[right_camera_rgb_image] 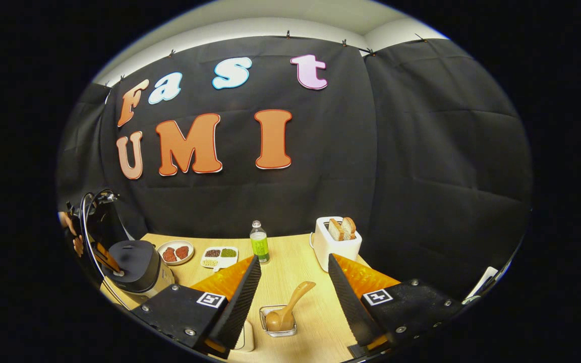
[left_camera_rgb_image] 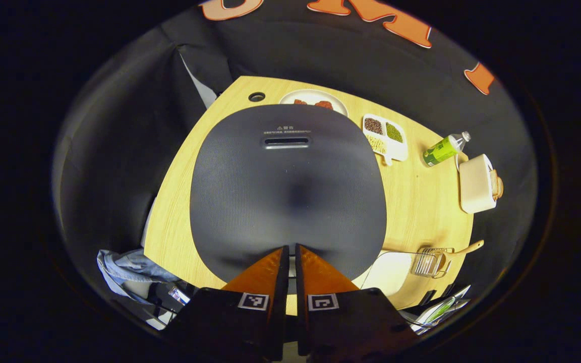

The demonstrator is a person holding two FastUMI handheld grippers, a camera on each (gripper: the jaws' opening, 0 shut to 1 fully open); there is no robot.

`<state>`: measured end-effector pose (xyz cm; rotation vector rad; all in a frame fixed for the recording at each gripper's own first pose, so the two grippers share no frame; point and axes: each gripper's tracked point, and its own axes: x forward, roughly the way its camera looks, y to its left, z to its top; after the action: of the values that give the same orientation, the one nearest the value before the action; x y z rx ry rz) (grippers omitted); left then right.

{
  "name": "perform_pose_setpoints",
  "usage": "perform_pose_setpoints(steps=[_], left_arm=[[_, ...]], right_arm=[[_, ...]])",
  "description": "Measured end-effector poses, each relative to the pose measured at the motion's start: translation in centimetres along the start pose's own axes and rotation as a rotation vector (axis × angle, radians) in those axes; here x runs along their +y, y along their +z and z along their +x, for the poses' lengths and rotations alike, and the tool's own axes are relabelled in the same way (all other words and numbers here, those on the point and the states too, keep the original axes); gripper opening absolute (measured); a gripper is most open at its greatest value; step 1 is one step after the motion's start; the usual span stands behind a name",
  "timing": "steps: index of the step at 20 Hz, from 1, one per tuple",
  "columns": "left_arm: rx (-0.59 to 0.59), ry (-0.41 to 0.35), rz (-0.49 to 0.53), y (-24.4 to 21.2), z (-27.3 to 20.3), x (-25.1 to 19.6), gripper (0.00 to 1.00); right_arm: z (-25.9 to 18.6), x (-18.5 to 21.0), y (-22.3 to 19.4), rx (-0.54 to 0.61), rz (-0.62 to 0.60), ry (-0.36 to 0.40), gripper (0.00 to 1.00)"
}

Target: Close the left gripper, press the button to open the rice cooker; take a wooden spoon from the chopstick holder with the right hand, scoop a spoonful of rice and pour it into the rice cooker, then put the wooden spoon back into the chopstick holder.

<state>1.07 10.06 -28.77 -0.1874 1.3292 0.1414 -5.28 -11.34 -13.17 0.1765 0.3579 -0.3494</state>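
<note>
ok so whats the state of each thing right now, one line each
rice cooker: lid shut
left gripper: shut, empty, tips over the cooker's front edge
right gripper: open, empty
wooden spoon: in the holder, handle leaning out
holder: upright on the table
toaster: two bread slices sticking up
bottle: upright, cap on

A: Left gripper view is taken from just above the rice cooker [left_camera_rgb_image: 288,191], tipped steeply down; the lid is seen very near, the table [left_camera_rgb_image: 421,201] spread behind it.

B: Right gripper view is held low over the table's near edge, faced level toward the back wall, the chopstick holder [right_camera_rgb_image: 279,321] seen close between its fingers.

A: Shared ground is noted: cooker, toaster [right_camera_rgb_image: 337,241], bottle [right_camera_rgb_image: 258,243], divided dish [right_camera_rgb_image: 220,257], red-food plate [right_camera_rgb_image: 175,252], wooden spoon [right_camera_rgb_image: 290,305].

B: The left gripper [right_camera_rgb_image: 111,266] is caught far left, at the cooker.
</note>
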Motion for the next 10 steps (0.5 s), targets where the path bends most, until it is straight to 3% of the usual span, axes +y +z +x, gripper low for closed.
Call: perform_pose_setpoints(steps=[3,10], left_arm=[[-0.173,0.017,0.030,1.7,-2.6,-0.2,0.13],[-0.809,0.165,0.126,9.7,-15.1,0.3,0.14]], right_arm=[[0.3,-0.5,-0.4,0.017,-0.001,-0.001,0.84],[1.5,0.6,-3.3,0.111,0.076,0.044,0.84]])
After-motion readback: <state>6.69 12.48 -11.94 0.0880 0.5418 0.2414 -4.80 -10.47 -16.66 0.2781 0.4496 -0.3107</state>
